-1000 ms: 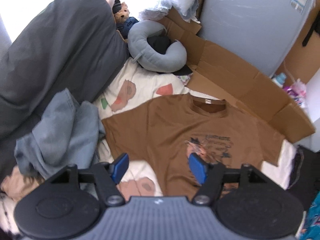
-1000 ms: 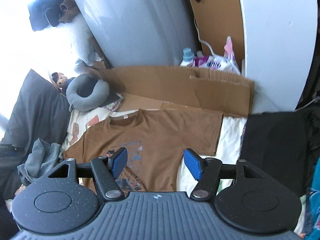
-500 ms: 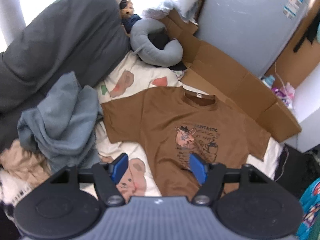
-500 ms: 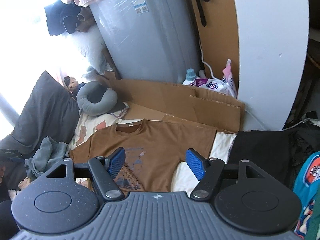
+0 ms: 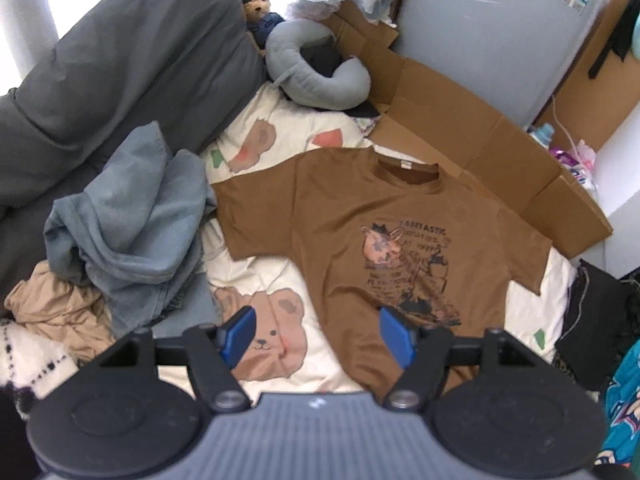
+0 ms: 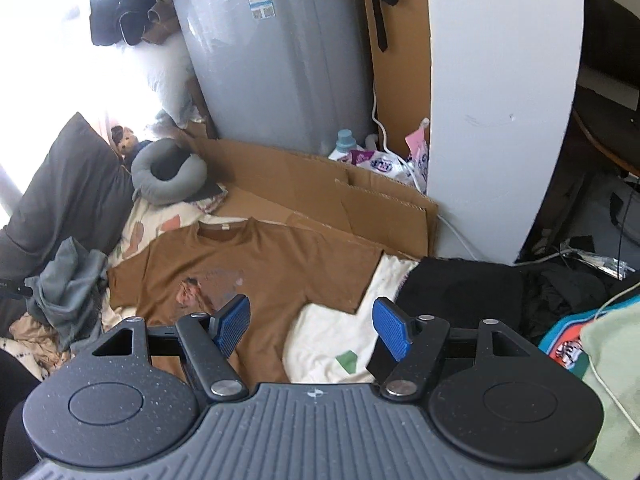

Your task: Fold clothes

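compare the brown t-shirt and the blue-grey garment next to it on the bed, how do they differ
The brown t-shirt lies spread flat, front up, sleeves out; the blue-grey garment sits crumpled in a heap. The t-shirt carries a printed graphic; the heap looks plain. The t-shirt rests on the bear-print sheet; the heap leans against the dark grey bedding. Neither is folded yet.

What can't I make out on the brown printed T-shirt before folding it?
- Brown printed T-shirt bottom hem: left wrist view, hidden behind the left gripper body.
- Same hem, right wrist view: covered by the right gripper.
- Chest print wording: blurred, mostly unreadable.
- Neck label: too small.
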`<state>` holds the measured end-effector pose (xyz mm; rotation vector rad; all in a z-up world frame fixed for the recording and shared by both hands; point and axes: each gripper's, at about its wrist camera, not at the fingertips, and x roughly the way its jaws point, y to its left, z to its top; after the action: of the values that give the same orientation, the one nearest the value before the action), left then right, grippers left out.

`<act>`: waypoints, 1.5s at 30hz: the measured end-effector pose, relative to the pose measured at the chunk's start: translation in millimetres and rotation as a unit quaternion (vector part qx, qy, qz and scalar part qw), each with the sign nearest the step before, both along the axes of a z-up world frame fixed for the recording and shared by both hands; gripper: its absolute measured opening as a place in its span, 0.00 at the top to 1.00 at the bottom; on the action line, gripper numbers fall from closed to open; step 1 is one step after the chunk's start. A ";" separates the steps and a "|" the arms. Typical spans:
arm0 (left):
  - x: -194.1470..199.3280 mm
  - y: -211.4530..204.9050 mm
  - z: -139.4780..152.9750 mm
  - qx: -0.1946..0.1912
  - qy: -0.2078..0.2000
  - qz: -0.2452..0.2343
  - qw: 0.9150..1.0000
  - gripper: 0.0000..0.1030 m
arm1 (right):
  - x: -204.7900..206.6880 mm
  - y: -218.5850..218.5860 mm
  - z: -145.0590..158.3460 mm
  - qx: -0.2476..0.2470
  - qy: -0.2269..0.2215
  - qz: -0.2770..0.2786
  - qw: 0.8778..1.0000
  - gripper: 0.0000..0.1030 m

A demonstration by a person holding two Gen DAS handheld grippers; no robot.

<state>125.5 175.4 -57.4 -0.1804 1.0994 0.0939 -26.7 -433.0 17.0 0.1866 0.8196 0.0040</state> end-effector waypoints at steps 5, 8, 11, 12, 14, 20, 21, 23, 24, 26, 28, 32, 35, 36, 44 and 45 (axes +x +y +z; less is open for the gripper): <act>-7.9 -0.1 -9.1 0.002 0.004 0.003 1.000 0.31 | -6.0 -8.7 -17.5 0.001 0.012 0.006 1.000 0.28; -8.8 -4.1 -19.0 -0.007 0.007 0.003 1.000 0.30 | -9.4 -7.1 -40.4 0.009 0.022 0.010 1.000 0.28; -3.7 -7.9 -35.6 -0.023 0.009 0.000 1.000 0.29 | -15.6 -6.7 -67.6 0.028 0.028 0.004 0.999 0.28; -1.5 -9.7 -42.6 -0.025 0.013 0.002 1.000 0.29 | -17.6 -7.1 -77.6 0.036 0.031 -0.001 0.999 0.28; 3.3 -13.1 -57.4 -0.035 0.024 0.002 0.999 0.29 | -20.2 -6.0 -98.1 0.043 0.039 -0.013 0.998 0.28; 11.5 -25.7 -101.3 -0.043 0.035 -0.013 0.998 0.29 | -24.5 -4.2 -150.6 0.068 0.050 -0.036 0.996 0.28; 11.8 -28.5 -108.5 -0.043 0.035 -0.018 0.998 0.29 | -24.6 -3.8 -158.5 0.072 0.050 -0.040 0.995 0.28; 12.3 -33.4 -123.9 -0.043 0.037 -0.025 0.998 0.29 | -24.9 -3.0 -174.4 0.080 0.049 -0.047 0.994 0.28; 12.8 -35.1 -131.5 -0.047 0.038 -0.026 0.998 0.29 | -24.2 -2.2 -182.4 0.082 0.049 -0.050 0.994 0.28; 13.4 -37.7 -147.2 -0.056 0.040 -0.025 0.997 0.29 | -24.1 0.0 -199.8 0.088 0.048 -0.056 0.993 0.28; 13.8 -40.2 -160.6 -0.053 0.037 -0.025 0.998 0.29 | -24.4 1.9 -216.0 0.095 0.047 -0.061 0.992 0.28; 17.7 -43.2 -183.8 -0.046 0.047 -0.017 0.998 0.29 | -29.0 2.1 -246.6 0.114 0.052 -0.078 0.989 0.28; 20.1 -44.1 -196.7 -0.053 0.053 -0.011 0.997 0.29 | -32.5 4.7 -265.5 0.113 0.064 -0.082 0.988 0.28; 20.9 -45.1 -201.7 -0.058 0.056 -0.011 0.997 0.29 | -34.1 5.3 -271.1 0.113 0.067 -0.084 0.988 0.28; 26.8 -64.5 -246.6 -0.079 0.086 -0.037 0.993 0.29 | -40.5 13.3 -312.9 0.109 0.080 -0.085 0.987 0.28; 27.7 -67.4 -252.5 -0.083 0.089 -0.039 0.992 0.29 | -40.8 14.3 -318.6 0.110 0.082 -0.085 0.987 0.28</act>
<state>153.2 108.0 -309.9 -0.2823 1.2916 -0.0536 -67.5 -418.8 -301.6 0.4706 0.9657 -0.0833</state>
